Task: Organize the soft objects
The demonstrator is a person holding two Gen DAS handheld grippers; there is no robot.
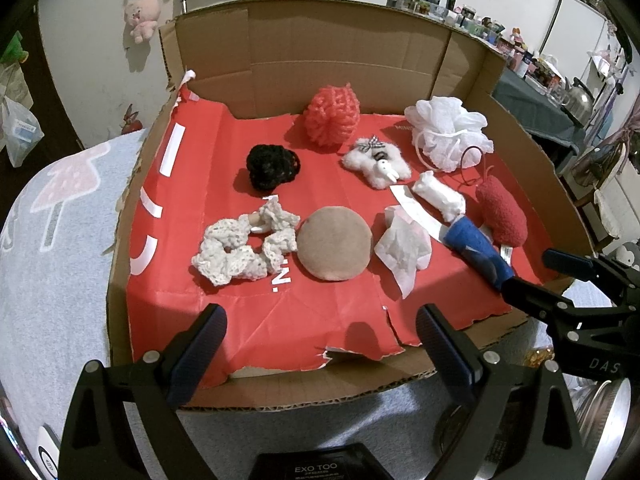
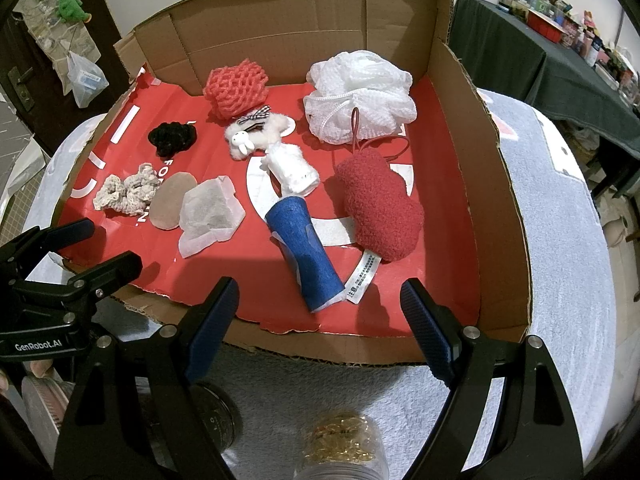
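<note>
Soft objects lie spread across the red paper liner of a shallow cardboard box, each apart from its neighbours or nearly so, which reads as a deliberate layout. At the back sit a coral foam net and a white mesh bath pouf. In front of them are a black scrunchie and a fluffy white bunny clip. Along the near row run a cream crocheted scrunchie, a tan round powder puff, a white tea-bag-like sachet, a blue rolled cloth with a white roll just behind it, and a red fleecy pouch with a care label.

Both tools hover at the near rim, over the towel-covered surface the box rests on. The left tool has its fingers spread wide, nothing between them; the right tool is likewise agape and holding nothing, aimed toward the blue roll and red pouch.

Such a tidy spread fits either a finished arrangement or a set laid out ready for sorting; I cannot tell which.
</note>
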